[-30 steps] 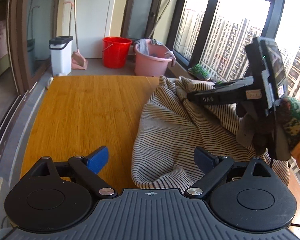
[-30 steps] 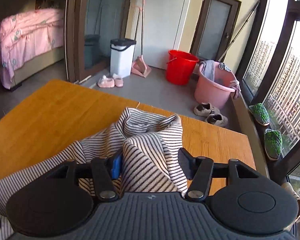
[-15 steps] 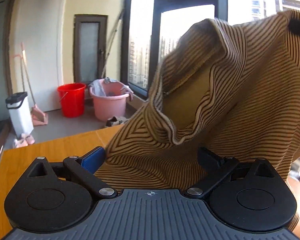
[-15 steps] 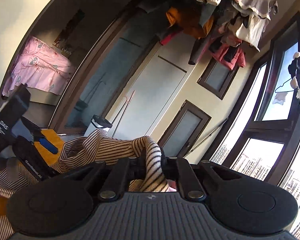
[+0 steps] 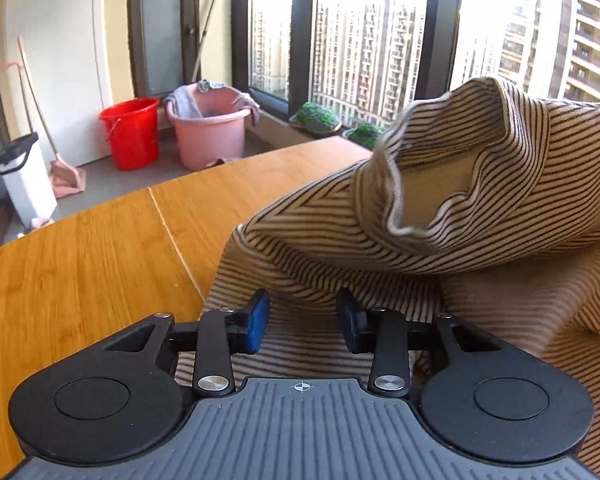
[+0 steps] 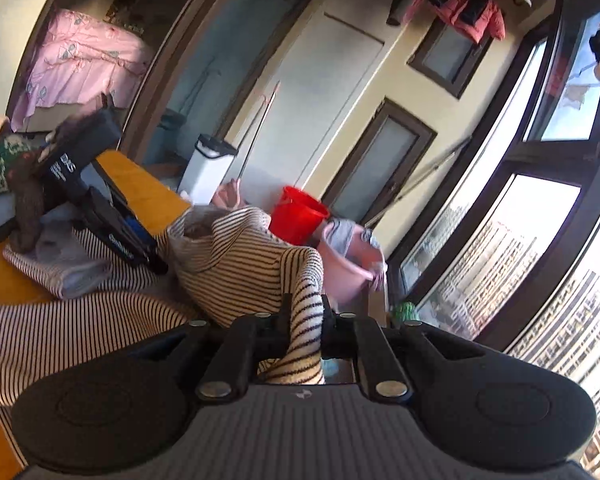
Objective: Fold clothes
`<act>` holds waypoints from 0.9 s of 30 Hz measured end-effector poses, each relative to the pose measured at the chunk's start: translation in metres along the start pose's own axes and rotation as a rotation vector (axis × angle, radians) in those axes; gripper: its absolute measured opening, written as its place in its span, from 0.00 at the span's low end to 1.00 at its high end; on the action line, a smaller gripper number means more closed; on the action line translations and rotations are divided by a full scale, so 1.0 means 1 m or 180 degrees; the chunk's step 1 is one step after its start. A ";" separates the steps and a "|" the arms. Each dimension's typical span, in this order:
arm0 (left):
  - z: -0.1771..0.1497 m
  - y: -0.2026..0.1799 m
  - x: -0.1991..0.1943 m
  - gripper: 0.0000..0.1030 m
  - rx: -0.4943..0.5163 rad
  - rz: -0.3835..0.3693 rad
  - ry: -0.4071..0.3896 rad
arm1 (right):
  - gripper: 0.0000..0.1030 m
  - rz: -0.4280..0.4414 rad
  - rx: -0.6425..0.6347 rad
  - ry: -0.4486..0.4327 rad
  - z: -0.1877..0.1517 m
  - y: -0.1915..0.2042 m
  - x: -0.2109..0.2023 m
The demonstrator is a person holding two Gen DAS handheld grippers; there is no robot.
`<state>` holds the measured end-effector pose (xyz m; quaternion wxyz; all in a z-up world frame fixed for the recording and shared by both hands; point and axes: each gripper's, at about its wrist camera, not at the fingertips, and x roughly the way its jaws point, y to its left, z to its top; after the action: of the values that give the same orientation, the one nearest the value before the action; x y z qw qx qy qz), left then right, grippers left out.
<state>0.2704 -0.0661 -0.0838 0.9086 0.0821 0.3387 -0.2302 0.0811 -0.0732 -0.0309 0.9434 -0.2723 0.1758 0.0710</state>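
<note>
Right tool (image 6: 306, 320): clenched on a bunched fold of the striped garment (image 6: 244, 268), lifted clear of the tabletop (image 6: 140, 184). Left tool (image 5: 302, 316): released, its blue pads (image 5: 256, 322) standing apart with striped cloth lying between them. The garment's neck opening gapes at 2 o'clock in the left view. Red bucket (image 5: 130, 132) and pink basin (image 5: 208, 132) at 11 o'clock, on the floor.

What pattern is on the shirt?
The shirt has thin dark stripes on cream, clearest in the left wrist view.
</note>
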 end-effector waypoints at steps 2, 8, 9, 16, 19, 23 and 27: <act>-0.004 0.003 -0.005 0.36 0.0043 0.0014 0.0015 | 0.09 0.0060 0.0080 0.0233 -0.015 -0.002 0.010; -0.028 0.015 -0.034 0.39 0.0278 0.0055 0.0011 | 0.18 0.0293 0.0277 0.0286 -0.017 -0.007 0.024; -0.032 0.017 -0.040 0.40 0.0303 0.0067 0.0010 | 0.22 0.0342 0.0318 0.0266 -0.013 -0.009 0.026; -0.040 0.025 -0.055 0.49 0.0202 0.0094 0.0025 | 0.45 0.0724 0.0616 0.0557 0.001 -0.015 0.101; -0.039 0.022 -0.073 0.66 0.0287 0.0072 -0.0095 | 0.48 0.0823 0.0644 0.0834 -0.006 -0.005 0.146; -0.024 0.031 -0.083 0.93 0.0207 -0.0060 -0.0358 | 0.04 0.0842 0.0710 0.0935 -0.016 -0.003 0.166; 0.000 0.037 -0.052 0.95 0.0272 -0.0259 -0.0328 | 0.04 0.0407 0.0798 0.0355 -0.005 -0.024 0.115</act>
<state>0.2530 -0.0150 -0.0504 0.9104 0.0950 0.2845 -0.2851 0.1918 -0.0919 -0.0657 0.9523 -0.1440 0.2524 0.0931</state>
